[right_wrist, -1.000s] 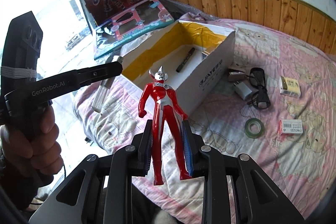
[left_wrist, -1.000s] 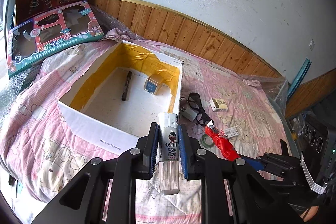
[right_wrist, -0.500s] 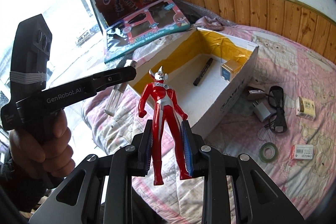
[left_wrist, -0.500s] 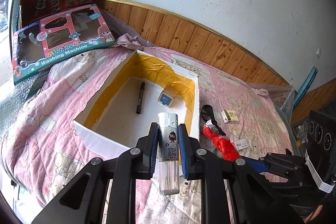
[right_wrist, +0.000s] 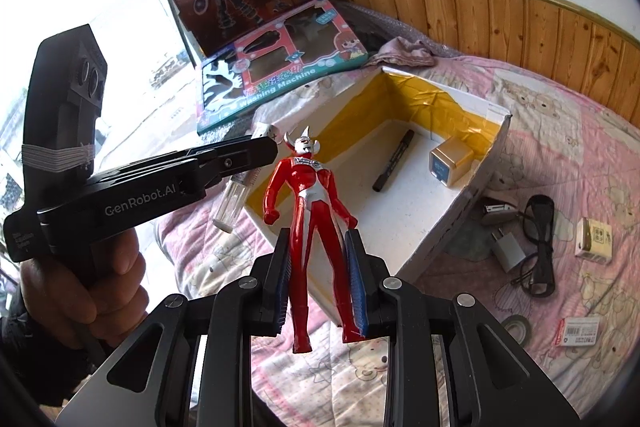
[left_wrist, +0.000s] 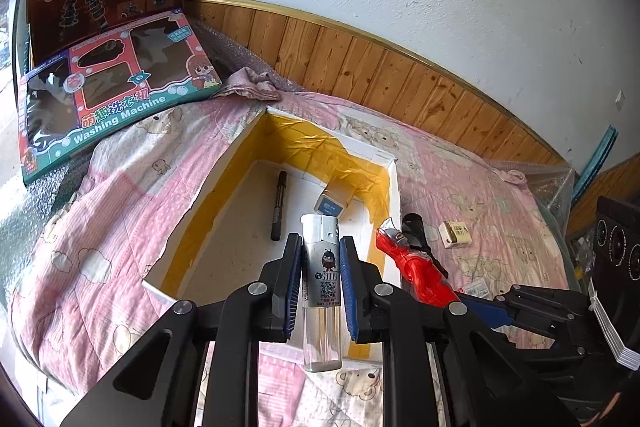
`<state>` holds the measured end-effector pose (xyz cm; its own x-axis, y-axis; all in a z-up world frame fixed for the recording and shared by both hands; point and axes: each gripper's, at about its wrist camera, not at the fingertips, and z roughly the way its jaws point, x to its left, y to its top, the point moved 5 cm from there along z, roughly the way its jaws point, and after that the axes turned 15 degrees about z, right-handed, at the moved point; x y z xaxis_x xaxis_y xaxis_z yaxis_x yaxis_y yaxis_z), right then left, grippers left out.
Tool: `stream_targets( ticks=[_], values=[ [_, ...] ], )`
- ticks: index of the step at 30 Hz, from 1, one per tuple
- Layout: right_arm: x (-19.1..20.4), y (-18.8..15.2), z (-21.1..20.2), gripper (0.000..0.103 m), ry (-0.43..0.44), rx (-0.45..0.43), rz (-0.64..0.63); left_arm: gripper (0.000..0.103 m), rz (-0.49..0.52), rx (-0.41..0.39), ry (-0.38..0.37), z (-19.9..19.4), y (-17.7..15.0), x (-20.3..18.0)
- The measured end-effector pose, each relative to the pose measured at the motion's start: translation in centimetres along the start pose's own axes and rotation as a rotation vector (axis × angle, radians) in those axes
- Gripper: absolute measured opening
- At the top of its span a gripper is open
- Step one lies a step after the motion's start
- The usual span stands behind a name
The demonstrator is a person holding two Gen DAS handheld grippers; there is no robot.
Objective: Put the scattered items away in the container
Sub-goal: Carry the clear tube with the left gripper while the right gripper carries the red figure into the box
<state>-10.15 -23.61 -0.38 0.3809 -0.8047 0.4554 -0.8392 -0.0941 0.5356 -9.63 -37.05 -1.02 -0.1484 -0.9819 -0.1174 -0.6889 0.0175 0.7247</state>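
Left gripper point(left_wrist: 320, 281) clamped on a clear bottle point(left_wrist: 321, 291) with a printed label, held upright over the near edge of the open box point(left_wrist: 394, 187). Right gripper point(right_wrist: 320, 281) clenched around the legs of a red figure point(right_wrist: 310, 223), hanging above the box's near wall. Inside the box, a black marker point(left_wrist: 278, 205) and a small cube point(left_wrist: 330, 205). On the pink quilt point(left_wrist: 120, 195) right of the box: a charger point(right_wrist: 507, 253), black cable point(right_wrist: 540, 247), tape roll point(right_wrist: 518, 327) and two small packets point(right_wrist: 595, 239).
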Motion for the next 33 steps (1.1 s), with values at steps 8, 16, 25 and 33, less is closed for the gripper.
stream_targets(
  ticks=[8,16,25,33],
  values=[
    [-0.6,2.5,1.5,0.027,0.007,0.013,0.029,0.019,0.022,0.041,0.015,2.5,1.4,0.7],
    [-1.3,4.6,4.0,0.027,-0.019,0.036,0.036,0.019,0.02,0.1,0.02,5.2,1.9,1.4],
    [-3.2,6.8,7.1,0.027,-0.066,0.072,0.047,0.019,0.007,0.17,0.016,7.8,2.0,1.5],
    [-5.5,8.3,10.0,0.027,-0.097,0.128,0.076,0.019,0.008,0.233,0.018,10.0,1.7,0.9]
  ],
)
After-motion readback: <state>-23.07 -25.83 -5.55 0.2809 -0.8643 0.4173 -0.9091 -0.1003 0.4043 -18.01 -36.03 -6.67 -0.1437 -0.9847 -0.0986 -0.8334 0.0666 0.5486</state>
